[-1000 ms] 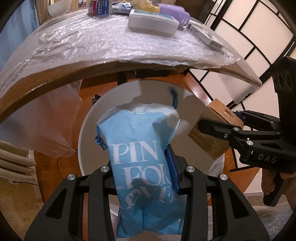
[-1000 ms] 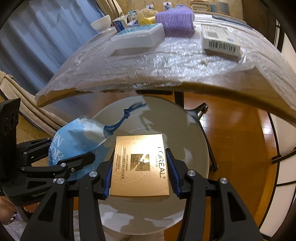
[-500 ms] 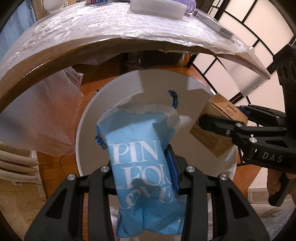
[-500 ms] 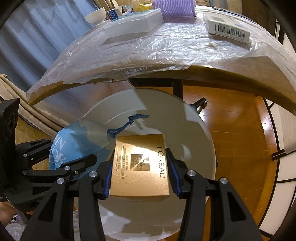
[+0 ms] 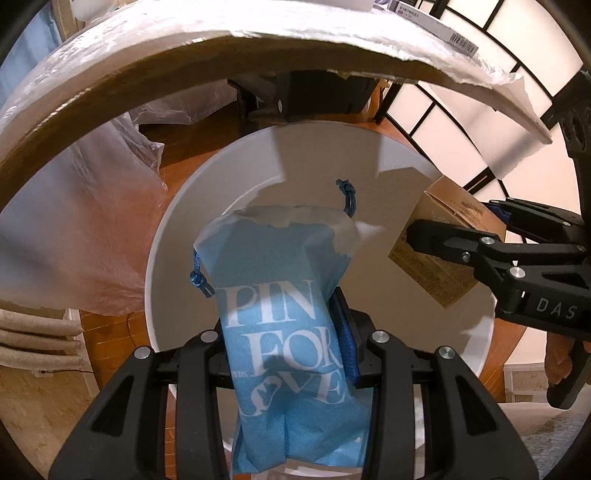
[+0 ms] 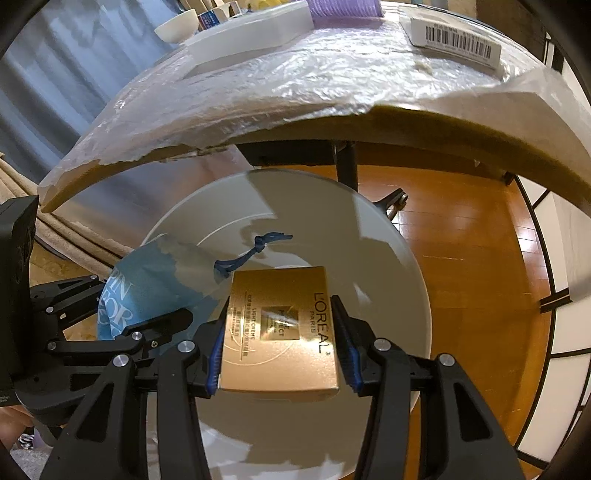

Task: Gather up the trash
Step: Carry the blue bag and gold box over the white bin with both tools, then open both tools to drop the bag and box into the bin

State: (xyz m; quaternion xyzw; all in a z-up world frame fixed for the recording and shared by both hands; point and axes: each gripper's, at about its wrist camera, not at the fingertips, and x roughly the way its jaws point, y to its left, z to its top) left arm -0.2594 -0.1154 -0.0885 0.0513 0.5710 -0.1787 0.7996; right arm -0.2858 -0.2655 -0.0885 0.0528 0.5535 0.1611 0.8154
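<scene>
Left gripper: clamped on a blue drawstring pouch, its pads pressing the pouch's sides; the pouch sticks out forward past the fingertips.
Blue drawstring pouch: white lettering on the front, its mouth gathered by a dark blue cord knotted at the far end; it hangs over the white round bin.
Right gripper: closed on a gold L'Oréal carton, blue pads flat against the carton's two long sides.
Gold L'Oréal carton: held lengthwise between the right fingers, printed face up, above the bin's open mouth.
White round bin: directly ahead of and below both grippers, on the wooden floor; it looks empty inside where visible.
Grippers to each other: side by side, near but apart; pouch and carton almost meet over the bin.
Table edge: beyond and above both grippers, wrapped in clear plastic film.
On the table: a white flat box, a barcoded box, a white bowl.
Clear plastic bag: left of the left gripper, beside the bin.
</scene>
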